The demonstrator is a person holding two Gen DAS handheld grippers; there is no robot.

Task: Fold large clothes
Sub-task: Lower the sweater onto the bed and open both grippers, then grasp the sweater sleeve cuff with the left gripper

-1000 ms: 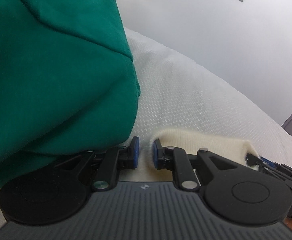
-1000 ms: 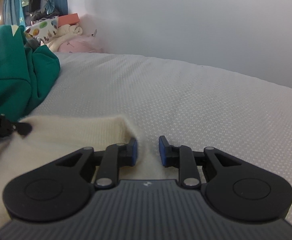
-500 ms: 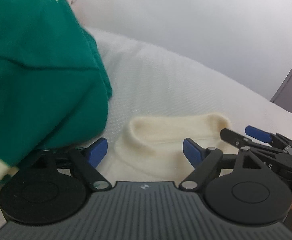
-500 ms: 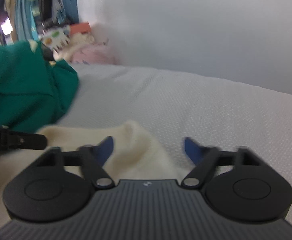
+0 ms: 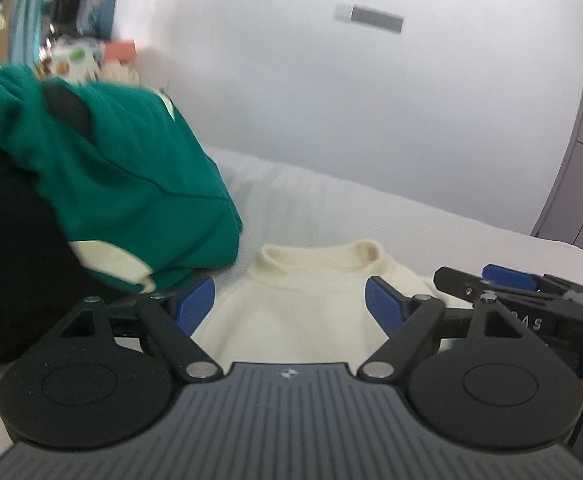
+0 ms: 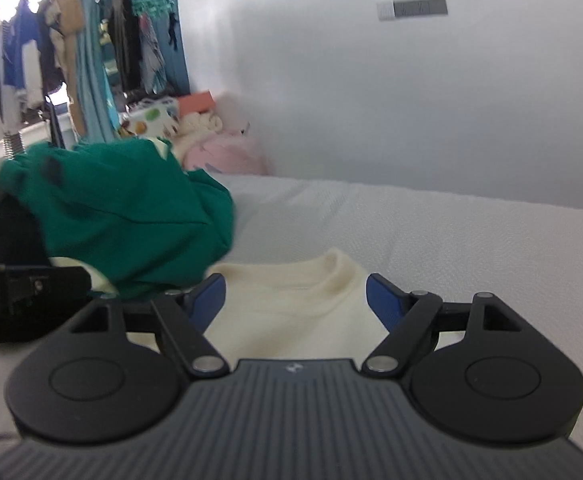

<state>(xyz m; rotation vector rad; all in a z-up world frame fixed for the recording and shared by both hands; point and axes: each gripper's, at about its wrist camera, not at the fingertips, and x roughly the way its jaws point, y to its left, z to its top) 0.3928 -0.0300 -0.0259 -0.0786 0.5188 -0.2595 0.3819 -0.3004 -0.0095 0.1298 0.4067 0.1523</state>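
A cream knit sweater [image 5: 311,300] lies flat on the white bed [image 5: 371,208], its collar pointing away from me. My left gripper [image 5: 290,304] hovers above and behind it, open, with nothing between the blue pads. The right gripper [image 6: 295,300] is likewise open and empty over the same cream sweater [image 6: 291,304]. In the left wrist view the right gripper [image 5: 503,284] shows at the right edge. A crumpled green garment [image 5: 131,184] with cream trim lies to the left of the sweater, also seen as a green garment [image 6: 131,216] in the right wrist view.
A black garment [image 5: 7,260] lies under the green one at the left. Pink and cream soft items [image 6: 219,148] sit by the wall at the bed's far corner. Hanging clothes [image 6: 91,48] fill the far left. A grey cabinet [image 5: 579,160] stands at the right.
Both grippers let go of the cream sweater's edge, opened wide, and pulled back and up. The sweater's collar now lies flat on the bed ahead of them.
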